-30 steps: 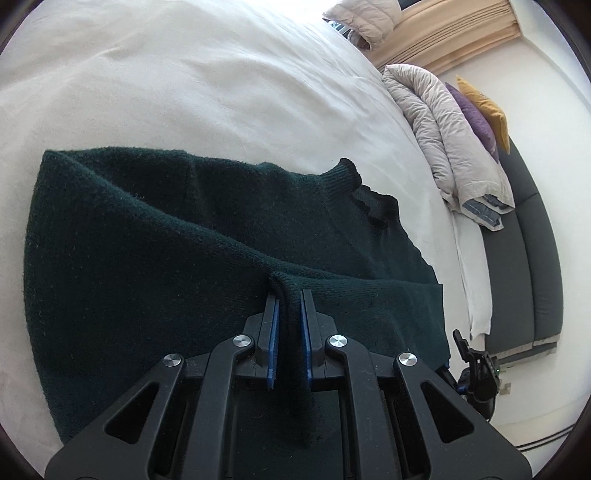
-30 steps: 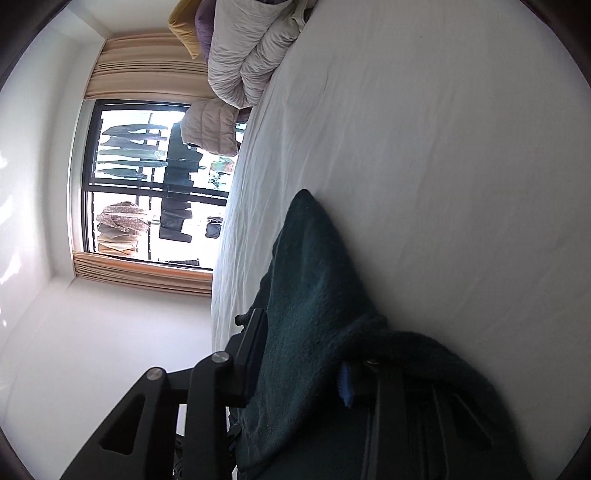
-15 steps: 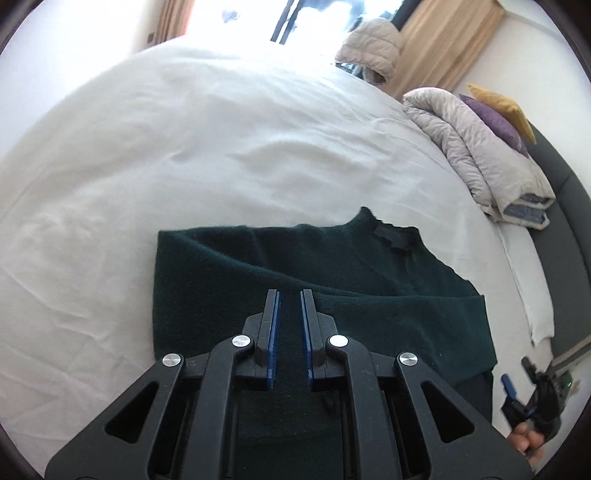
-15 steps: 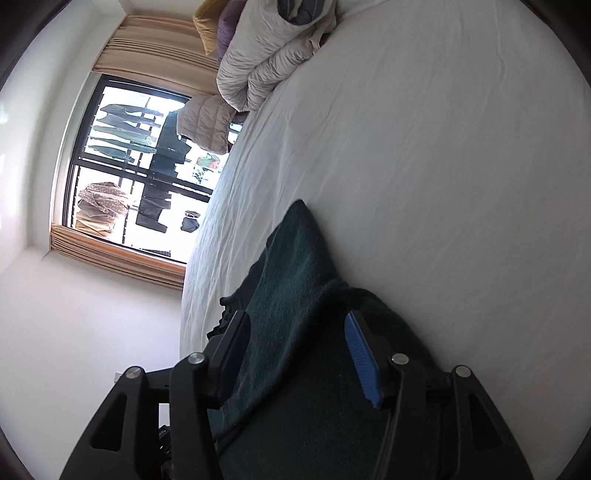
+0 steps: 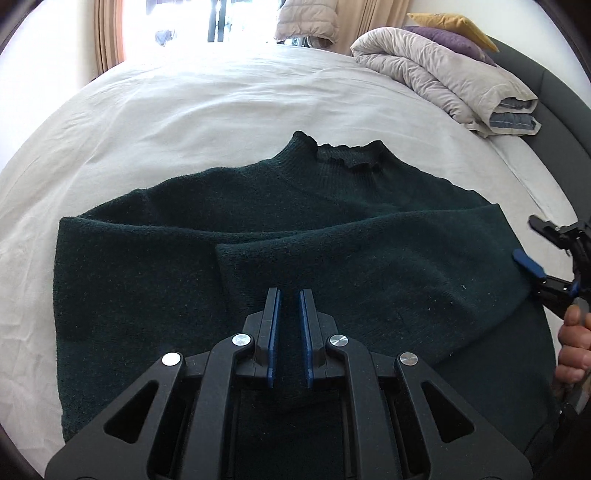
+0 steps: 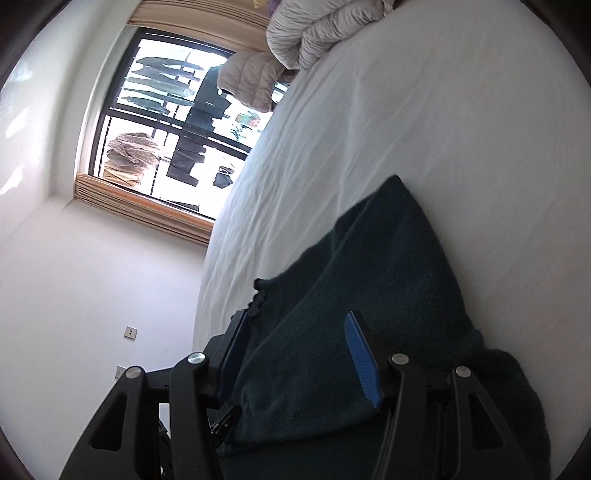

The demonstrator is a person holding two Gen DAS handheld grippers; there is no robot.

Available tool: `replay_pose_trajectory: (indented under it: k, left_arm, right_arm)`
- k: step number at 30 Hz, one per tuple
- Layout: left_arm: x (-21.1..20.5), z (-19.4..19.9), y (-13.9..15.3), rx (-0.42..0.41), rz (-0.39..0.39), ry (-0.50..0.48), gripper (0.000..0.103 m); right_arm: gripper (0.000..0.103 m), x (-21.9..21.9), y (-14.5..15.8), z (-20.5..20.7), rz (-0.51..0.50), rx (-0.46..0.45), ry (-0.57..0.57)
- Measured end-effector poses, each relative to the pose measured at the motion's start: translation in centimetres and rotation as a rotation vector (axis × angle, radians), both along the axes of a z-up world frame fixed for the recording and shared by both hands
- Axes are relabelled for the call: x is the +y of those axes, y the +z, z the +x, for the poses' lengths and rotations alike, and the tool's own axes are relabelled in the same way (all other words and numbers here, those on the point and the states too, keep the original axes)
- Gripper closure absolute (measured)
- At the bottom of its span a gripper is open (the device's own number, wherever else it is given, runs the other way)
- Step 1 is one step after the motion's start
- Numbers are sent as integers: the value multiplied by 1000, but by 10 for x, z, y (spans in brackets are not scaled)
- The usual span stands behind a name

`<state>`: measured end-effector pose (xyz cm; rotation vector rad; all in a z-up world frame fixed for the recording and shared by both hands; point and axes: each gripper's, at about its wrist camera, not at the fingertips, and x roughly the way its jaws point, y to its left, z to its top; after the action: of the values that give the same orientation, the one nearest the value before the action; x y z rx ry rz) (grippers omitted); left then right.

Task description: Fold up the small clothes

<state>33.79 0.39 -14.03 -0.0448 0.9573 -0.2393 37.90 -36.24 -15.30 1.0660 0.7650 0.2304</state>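
Dark green knit fills most of what we see: a small sweater (image 5: 280,229) lies spread on the white bed (image 5: 184,110), its ribbed collar pointing toward the window (image 6: 162,125) and one sleeve folded across the chest. We judge this a mid-fold moment, the sleeve laid inward so the body can be folded next.

Our left gripper (image 5: 288,306) hovers over the lower middle of the sweater, jaws pressed nearly together with nothing pinched between them; the fabric lies flat beneath. Our right gripper (image 6: 299,332) sits at the sweater's right edge, where the sleeve folds over. Its jaws have just been opening and now stand spread, with knit lying loosely between them but not clamped. In the left wrist view, a hand (image 5: 572,350) grips its handle at the right border.

Around us, a pale grey duvet (image 5: 443,74) is bundled at the head of the bed, with purple and mustard cushions (image 5: 454,33) behind it against a dark headboard (image 5: 554,110). A beige puffer jacket (image 6: 247,77) hangs near the curtains (image 6: 144,206), and laundry dries outside. Nothing rests on the sheet near the sweater to block the next fold; only light wrinkles cross the sheet.
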Motion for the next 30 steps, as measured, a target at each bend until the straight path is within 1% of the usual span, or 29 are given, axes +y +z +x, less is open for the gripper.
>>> replay_pose_trajectory:
  k: [1,2,4,5,7,9,10,11,12,13,15,17,18,20,21,22,23,25,26,27,28,30]
  left_arm:
    - [2,0,-2,-4,-4,0,93]
    - [3,0,-3,-7,-11,2,93]
    - [4,0,-4,-16,-24,8,93]
    - [4,0,-5,-23,-28,8,93]
    - [6,-3,-6,-34,-36,7,93]
    - [9,-3,-8,-35,-57,10,93]
    - [11,-2,-8,-33,-73,13,93]
    - [13,-2,-8,-32,-90,16,93]
    - [15,-2,-9,-31,-106,20,93]
    - [18,-3,-10,-33,-118,21,93]
    - [20,-4,-11,-38,-133,22,93]
    - [21,-5,-11,-44,-138,22,93]
    - [21,-6,-11,-46,-140,22,93]
    - [22,-6,-11,-48,-149,22,93]
    - [22,-5,-12,-47,-157,22,93]
    - [23,-5,-12,-47,-163,23,93]
    - [24,-6,-12,-46,-169,23,93]
    - [24,-6,-12,-48,-175,24,93]
    - [24,-6,-12,-50,-175,24,93]
    - [24,-6,-12,-52,-176,25,93]
    - [24,-6,-13,-53,-177,25,93]
    - [24,-6,-13,-55,-180,26,93]
  right_arm:
    - [59,-2,-9,-1,-9,8,-12]
    - [76,-7,-15,-4,-11,7,-20]
    - [89,-20,-24,-13,24,3,-41]
    - [90,-26,-26,-19,28,-3,-62]
    - [91,-36,-23,-26,-3,-13,-88]
    - [88,-40,-16,-30,-40,-7,-103]
    - [78,-39,-9,-31,-44,-21,-99]
    - [61,-35,-1,-32,-38,-52,-86]
    - [55,-28,9,-35,-32,-90,-63]
    - [50,-19,18,-36,-26,-115,-31]
    - [49,-2,24,-44,11,-137,46]
    - [45,6,19,-54,27,-110,72]
    - [44,5,11,-59,32,-80,72]
    - [44,-5,-10,-67,44,1,32]
    - [50,-14,-19,-72,76,7,9]
    - [64,-23,-25,-74,99,20,-9]
    - [71,-32,-29,-75,107,30,-32]
    - [72,-53,-29,-81,80,15,-103]
    - [72,-62,-28,-83,66,22,-136]
    - [72,-71,-29,-86,81,21,-166]
    - [69,-79,-29,-92,75,44,-200]
    - [66,-91,-24,-107,50,56,-251]
